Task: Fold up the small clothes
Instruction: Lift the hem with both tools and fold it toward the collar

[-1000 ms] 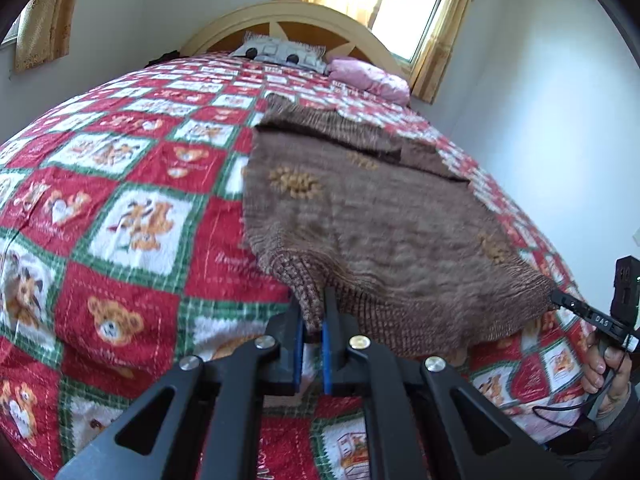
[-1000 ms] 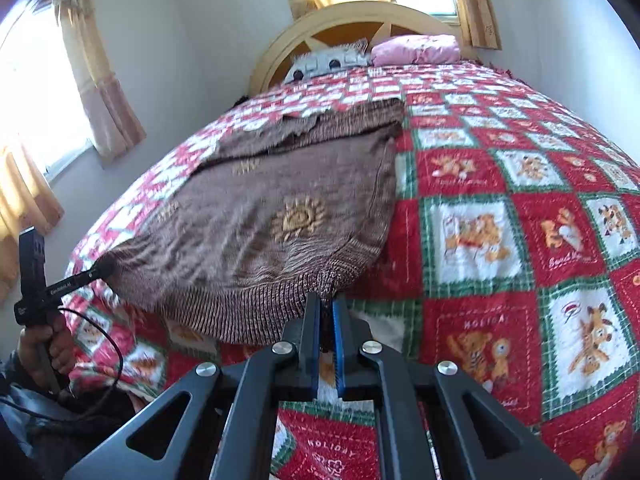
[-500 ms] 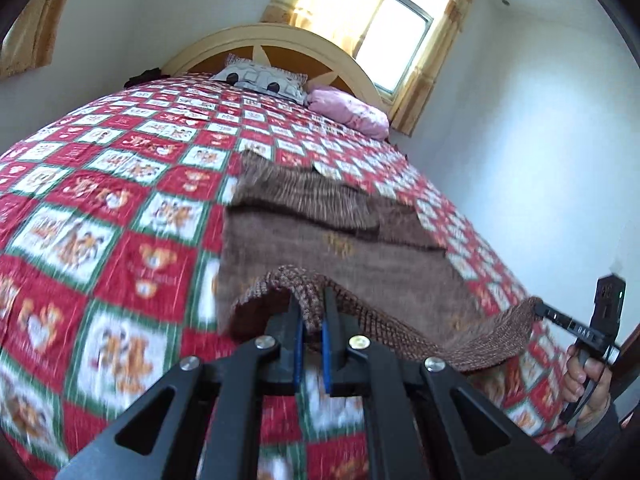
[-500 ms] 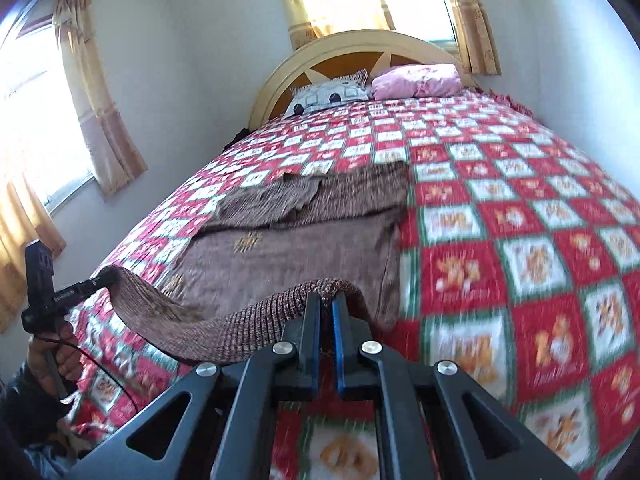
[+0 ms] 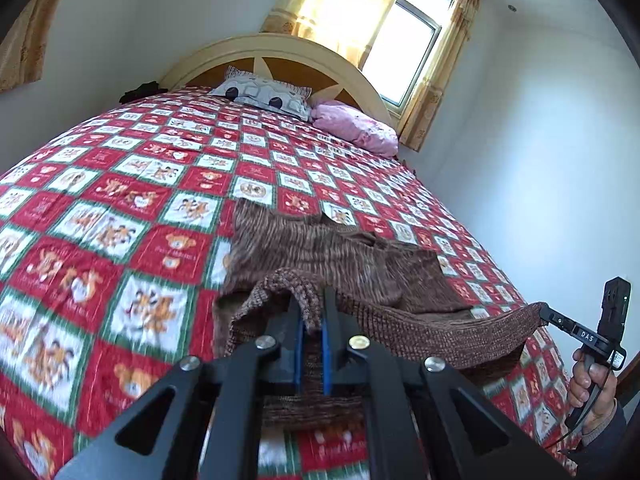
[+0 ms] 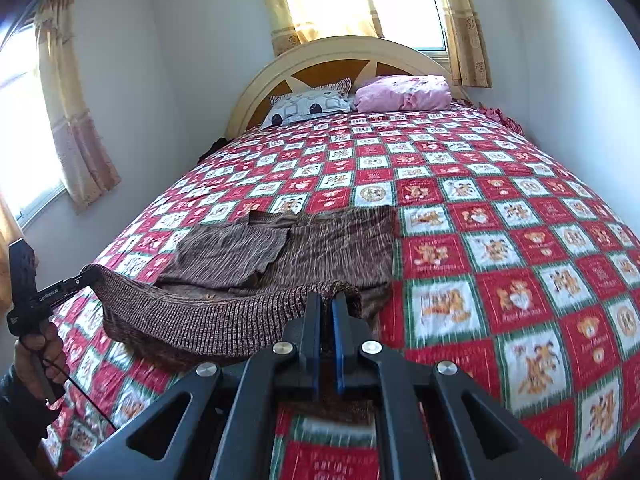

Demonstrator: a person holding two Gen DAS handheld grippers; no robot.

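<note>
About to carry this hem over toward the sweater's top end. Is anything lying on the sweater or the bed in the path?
Nothing visible. Both the left gripper and right gripper pinch the brown sweater's hem. The folded sleeves lie flat on it; the pillows sit well beyond on the quilt.

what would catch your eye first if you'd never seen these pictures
A brown knitted sweater lies mid-bed, its near hem lifted and stretched between the left gripper and the right gripper, both shut on it. Under it spreads a loud red, green and white teddy-bear quilt, with a pink pillow by the headboard.
</note>
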